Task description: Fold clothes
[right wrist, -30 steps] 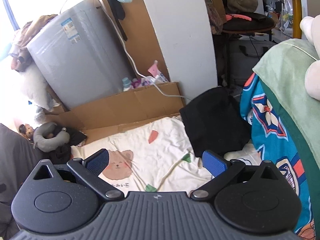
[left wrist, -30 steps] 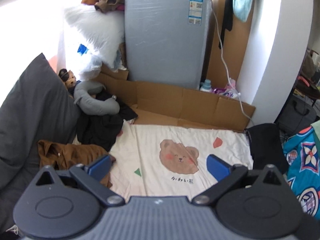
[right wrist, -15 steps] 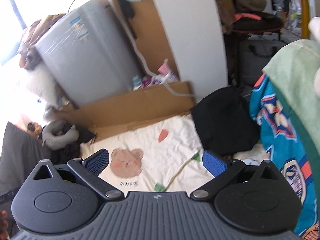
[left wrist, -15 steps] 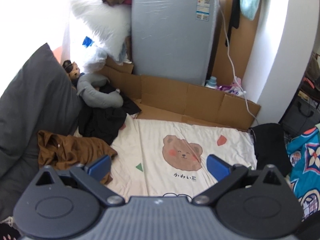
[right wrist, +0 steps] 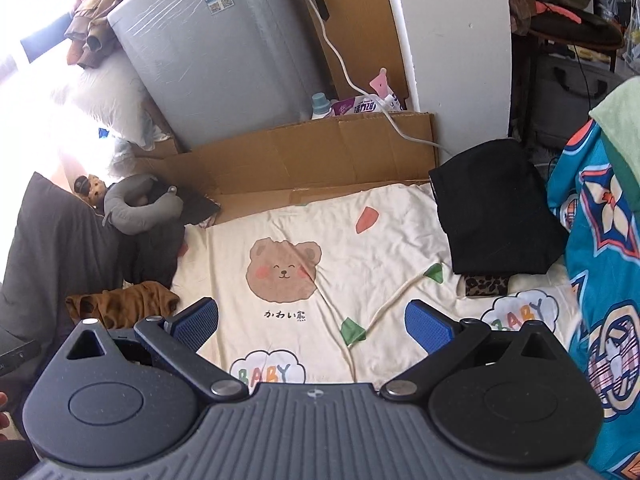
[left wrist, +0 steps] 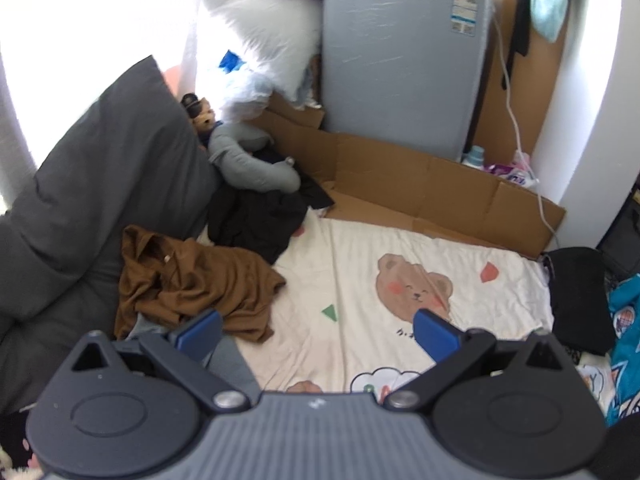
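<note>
Both cameras have tipped downward since a moment ago, so more of the cream bear blanket [right wrist: 360, 248] shows. Each gripper, left gripper [left wrist: 318, 330] and right gripper [right wrist: 312, 320], hangs above it with fingers spread wide, holding nothing. A crumpled brown shirt [left wrist: 192, 284] (now fully visible) lies beside the left gripper's left finger; folded black clothes [right wrist: 492, 208] sit at the blanket's right edge.

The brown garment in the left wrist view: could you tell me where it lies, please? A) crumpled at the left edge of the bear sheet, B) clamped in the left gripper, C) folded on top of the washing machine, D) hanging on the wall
A: the brown garment lies crumpled at the left edge of the bear sheet, beside the dark pillow, and the left gripper is open and empty.
</note>
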`<action>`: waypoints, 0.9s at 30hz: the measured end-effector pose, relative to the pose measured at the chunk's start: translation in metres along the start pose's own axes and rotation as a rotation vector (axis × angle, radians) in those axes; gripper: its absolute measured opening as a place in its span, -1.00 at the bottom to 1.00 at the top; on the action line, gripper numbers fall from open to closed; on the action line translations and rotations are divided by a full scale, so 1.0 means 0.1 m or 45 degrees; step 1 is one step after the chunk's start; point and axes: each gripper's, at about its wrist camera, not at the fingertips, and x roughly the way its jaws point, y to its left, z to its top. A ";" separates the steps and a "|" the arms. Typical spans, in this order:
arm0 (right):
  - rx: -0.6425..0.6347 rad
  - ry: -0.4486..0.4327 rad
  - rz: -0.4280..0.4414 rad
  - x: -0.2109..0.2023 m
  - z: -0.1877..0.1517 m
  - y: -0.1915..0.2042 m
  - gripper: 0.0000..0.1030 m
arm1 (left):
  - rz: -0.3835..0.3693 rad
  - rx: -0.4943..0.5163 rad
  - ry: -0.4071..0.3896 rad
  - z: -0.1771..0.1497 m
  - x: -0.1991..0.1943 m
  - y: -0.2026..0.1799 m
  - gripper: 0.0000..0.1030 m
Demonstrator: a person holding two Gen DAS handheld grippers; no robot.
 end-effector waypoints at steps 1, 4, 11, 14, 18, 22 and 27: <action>-0.012 0.002 -0.007 -0.01 -0.01 0.02 0.99 | 0.002 -0.006 0.003 -0.02 0.01 0.03 0.99; -0.045 0.028 -0.021 -0.02 -0.05 0.10 0.99 | -0.002 -0.017 0.009 -0.06 0.04 0.06 0.99; -0.114 0.069 -0.014 0.04 -0.15 0.29 0.99 | -0.029 -0.025 0.026 -0.11 0.10 0.04 0.99; -0.135 0.074 -0.018 0.05 -0.17 0.34 0.99 | -0.033 -0.018 0.028 -0.15 0.10 0.05 0.99; -0.183 0.052 -0.077 0.06 -0.22 0.37 0.99 | -0.022 -0.028 0.031 -0.20 0.09 0.08 0.99; -0.174 0.062 -0.061 0.10 -0.24 0.32 0.99 | 0.000 -0.054 0.049 -0.25 0.09 0.11 0.99; -0.146 0.148 0.032 0.23 -0.26 0.25 0.99 | 0.029 -0.047 0.073 -0.30 0.08 0.08 0.99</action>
